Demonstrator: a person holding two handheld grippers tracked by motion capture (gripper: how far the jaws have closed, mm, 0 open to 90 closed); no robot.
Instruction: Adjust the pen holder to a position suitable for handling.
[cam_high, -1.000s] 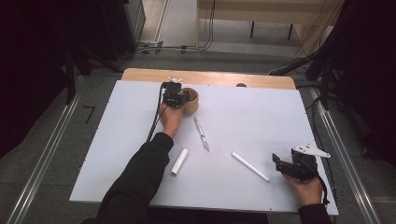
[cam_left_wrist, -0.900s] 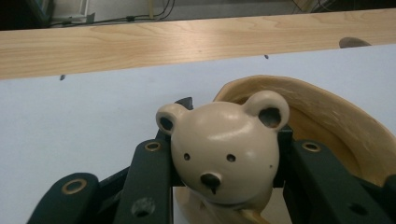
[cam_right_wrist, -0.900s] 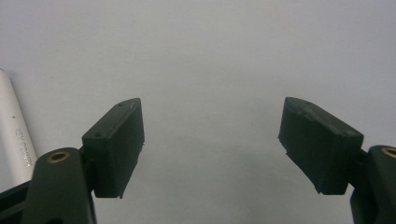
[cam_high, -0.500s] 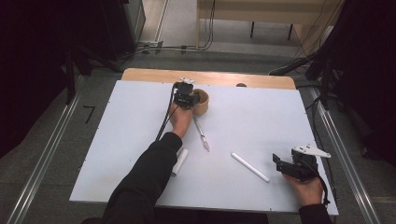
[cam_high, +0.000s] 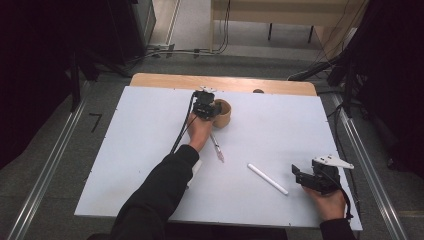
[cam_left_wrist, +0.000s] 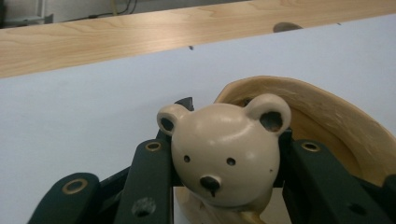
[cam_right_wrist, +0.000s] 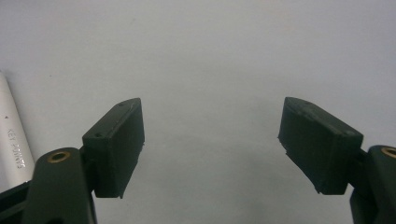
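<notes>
Clamping bear-headed cup (cam_left_wrist: 224, 154) in left hand-held gripper (cam_high: 206, 106).

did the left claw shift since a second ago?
Yes. The left claw, shut on the bear cup, has moved right along the table's far wooden edge, nearer the dark hole.

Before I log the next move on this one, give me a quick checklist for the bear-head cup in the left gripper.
1. Left gripper clamped on the bear-head cup: ok, jaws press both sides of the bear head.
2. Cup upright: cannot tell; in the left gripper view its rim looks tilted.
3. Cup resting on the white board or lifted: cannot tell.
4. Pen apart from the cup: ok, it lies nearer the person, beside the left hand.
5. Right gripper free: ok, jaws open over bare board.
6. White marker out of the way: ok, it lies left of the right gripper.
</notes>
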